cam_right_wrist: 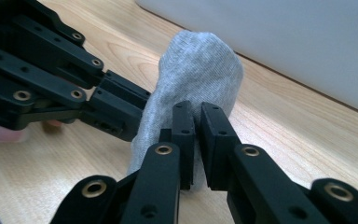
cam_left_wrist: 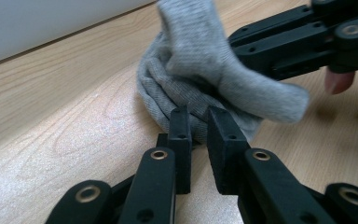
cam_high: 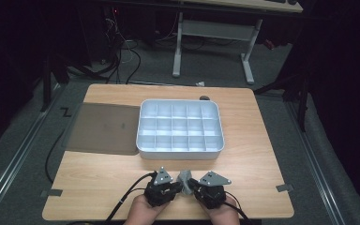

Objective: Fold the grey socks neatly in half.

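Grey sock [cam_high: 184, 178] at near edge of wooden surface [cam_high: 243, 122], between both tongs, in front of grey compartment tray [cam_high: 181, 151]. Right tongs [cam_right_wrist: 197, 112] nearly shut, pinching sock fabric. Left tongs [cam_left_wrist: 198, 116] narrowly parted, tips against bunched sock; whether pads press on cloth cannot be told.

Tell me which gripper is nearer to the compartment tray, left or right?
Neither clearly: in the high view both sit level, short of the compartment tray at the table's near edge. The left gripper and right gripper meet at the grey sock, each closed on it.
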`<state>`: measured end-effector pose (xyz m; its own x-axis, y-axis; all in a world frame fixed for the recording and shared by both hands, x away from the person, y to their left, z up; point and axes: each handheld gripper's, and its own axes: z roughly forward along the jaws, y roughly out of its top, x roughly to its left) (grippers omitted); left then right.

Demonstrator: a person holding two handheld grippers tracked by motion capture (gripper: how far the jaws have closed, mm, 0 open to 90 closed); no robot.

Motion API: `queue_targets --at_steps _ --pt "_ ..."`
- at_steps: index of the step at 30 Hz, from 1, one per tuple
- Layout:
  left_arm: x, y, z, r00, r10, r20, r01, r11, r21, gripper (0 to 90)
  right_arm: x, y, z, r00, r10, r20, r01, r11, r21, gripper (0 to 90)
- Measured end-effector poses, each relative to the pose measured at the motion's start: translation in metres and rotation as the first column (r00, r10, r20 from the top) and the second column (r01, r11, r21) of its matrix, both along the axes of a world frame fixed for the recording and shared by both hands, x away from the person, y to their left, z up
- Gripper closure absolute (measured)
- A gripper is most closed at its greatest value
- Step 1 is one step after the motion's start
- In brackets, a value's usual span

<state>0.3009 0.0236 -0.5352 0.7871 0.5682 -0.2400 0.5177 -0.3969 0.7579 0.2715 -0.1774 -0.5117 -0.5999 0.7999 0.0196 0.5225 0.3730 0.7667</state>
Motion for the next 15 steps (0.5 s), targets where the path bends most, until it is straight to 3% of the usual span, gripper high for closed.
queue_targets --at_steps 11,15 --pt "0.0 0.0 -0.001 1.0 0.001 -0.001 -0.001 1.0 0.003 81.1 0.004 0.013 -0.003 0.9996 0.026 -0.008 -0.026 0.9976 -0.065 90.0" --pt "-0.001 0.001 0.0 0.9999 0.004 0.01 -0.004 1.0 0.002 80.8 0.005 0.012 -0.004 0.9997 0.021 -0.014 -0.022 0.9976 -0.065 90.0"
